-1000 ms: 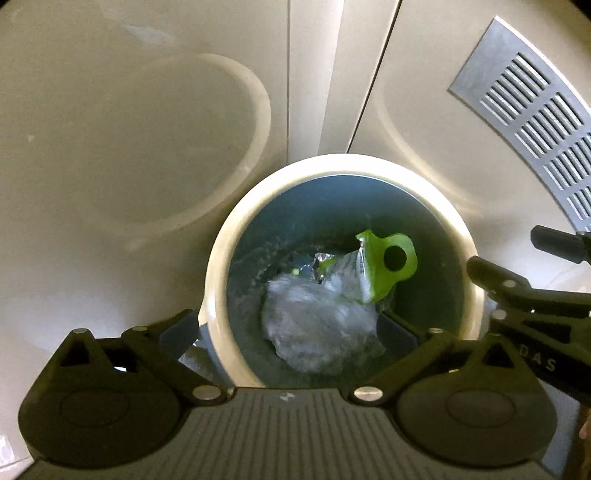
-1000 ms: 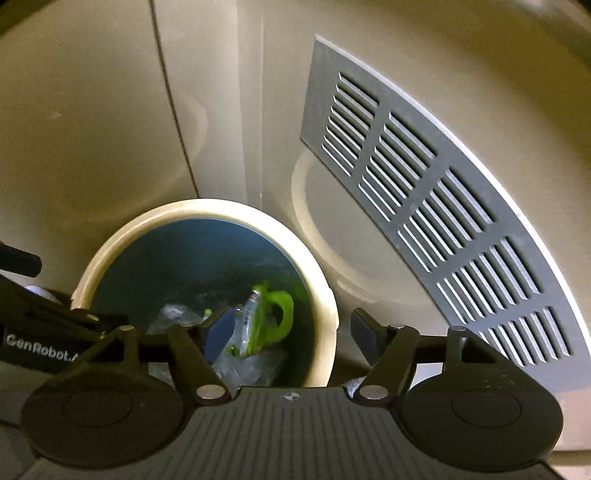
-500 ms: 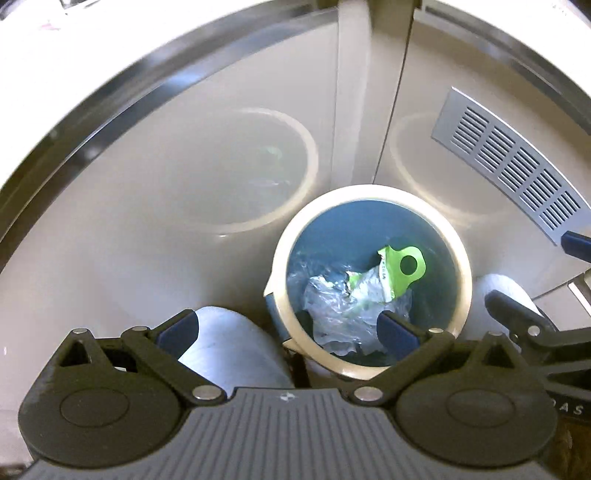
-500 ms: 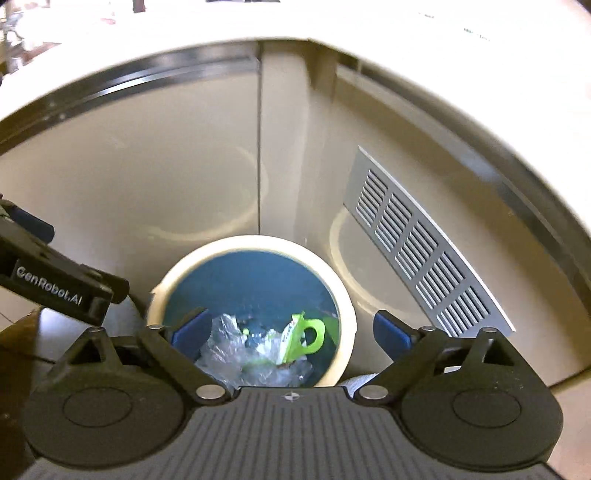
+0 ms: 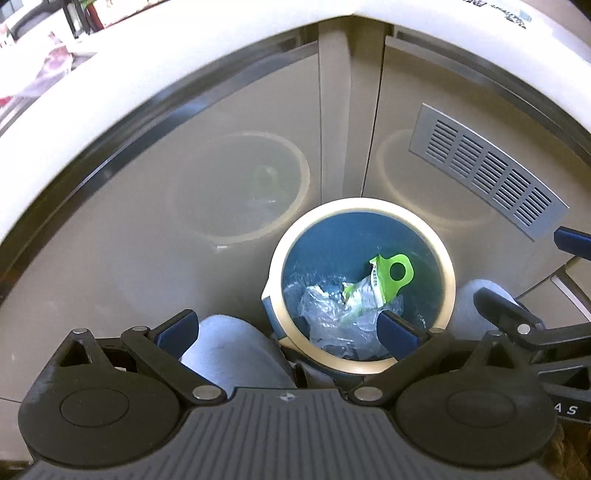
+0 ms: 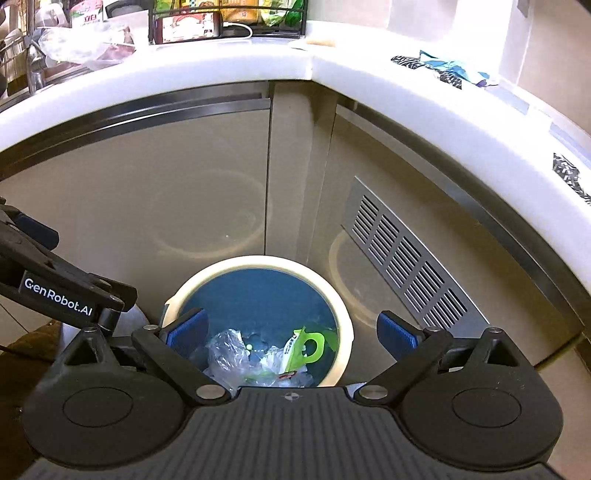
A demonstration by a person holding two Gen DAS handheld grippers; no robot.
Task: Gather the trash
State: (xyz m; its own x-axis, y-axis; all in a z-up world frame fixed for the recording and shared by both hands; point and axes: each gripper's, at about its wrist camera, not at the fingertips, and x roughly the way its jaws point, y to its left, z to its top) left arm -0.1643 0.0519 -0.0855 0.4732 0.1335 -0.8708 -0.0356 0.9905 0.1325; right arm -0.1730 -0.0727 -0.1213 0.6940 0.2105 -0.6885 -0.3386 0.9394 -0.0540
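A round bin with a cream rim [image 5: 448, 280] and blue inside stands on the floor in the cabinet corner; it also shows in the right wrist view [image 6: 341, 306]. Inside lie crumpled clear plastic [image 5: 328, 317] and a green and white wrapper [image 5: 391, 280], also seen from the right wrist [image 6: 306, 349]. My left gripper [image 5: 288, 328] is open and empty, high above the bin's near left rim. My right gripper [image 6: 291, 328] is open and empty above the bin. More wrappers [image 6: 443, 70] lie on the white counter at right.
A white countertop [image 6: 258, 51] curves above beige cabinet doors [image 5: 221, 155] with a grey vent grille [image 6: 406, 258]. A wire rack with packets [image 6: 229, 18] and a plastic bag [image 6: 70, 44] sit on the counter at the back. The person's grey-clad knees [image 5: 236, 347] flank the bin.
Both grippers have risen well away from the bin, which now looks smaller. The countertop and the items on it have come into view. Both stay open.
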